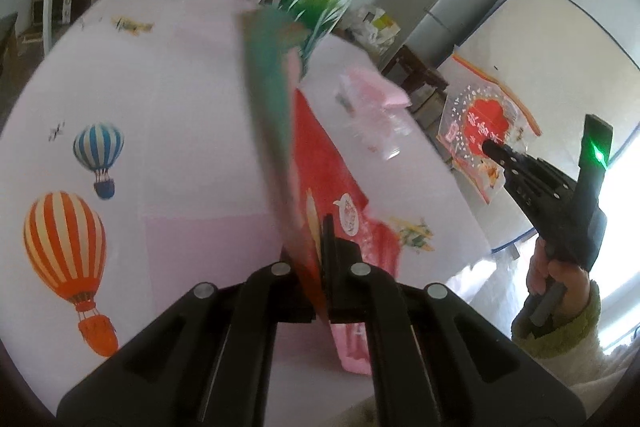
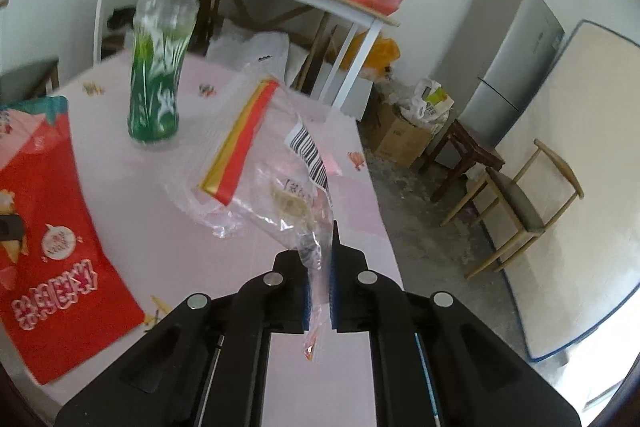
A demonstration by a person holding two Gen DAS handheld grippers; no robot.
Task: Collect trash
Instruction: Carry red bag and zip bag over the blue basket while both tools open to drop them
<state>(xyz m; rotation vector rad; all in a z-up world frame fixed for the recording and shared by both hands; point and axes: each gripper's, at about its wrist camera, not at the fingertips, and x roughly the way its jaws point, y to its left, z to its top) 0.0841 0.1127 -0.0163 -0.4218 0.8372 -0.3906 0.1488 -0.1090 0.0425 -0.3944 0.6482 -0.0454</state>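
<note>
red snack bag [image 1: 320,183] pinched by left hand-held gripper [image 1: 320,259] | right hand-held gripper [image 2: 320,267] clamps clear wrapper [image 2: 280,167]

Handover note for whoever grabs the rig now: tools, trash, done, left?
Left tool: shut on the red snack bag, lifted edge-on.
Right tool: shut on the clear plastic wrapper, which trails onto the table.
Green bottle: upright on the table, untouched.
Done: two pieces gripped.
Left: bin both, then the bottle. No bin in view.

Black tool [image 1: 324,267] — silver screws, green fleece sleeve [image 1: 560,331].
</note>
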